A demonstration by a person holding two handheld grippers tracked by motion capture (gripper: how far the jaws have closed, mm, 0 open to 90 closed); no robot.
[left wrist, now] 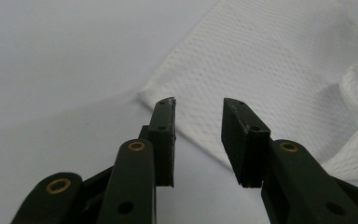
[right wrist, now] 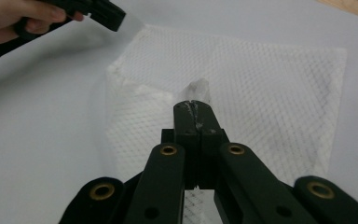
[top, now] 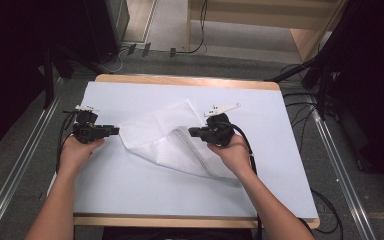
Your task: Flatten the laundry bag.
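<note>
White cloth (top: 165, 137) with woven mesh pattern; pale blue table cover (top: 130, 185) (plain); black claws.

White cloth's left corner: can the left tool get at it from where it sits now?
Probably yes. The left tool stands open right at the white cloth, its near corner just beyond the tips with only bare table cover between. The right tool pinches a fold elsewhere.

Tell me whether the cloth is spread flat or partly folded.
Partly folded. The right hand-held gripper is shut on an edge of the cloth and lifts it over the rest, which lies flat on the table.
</note>
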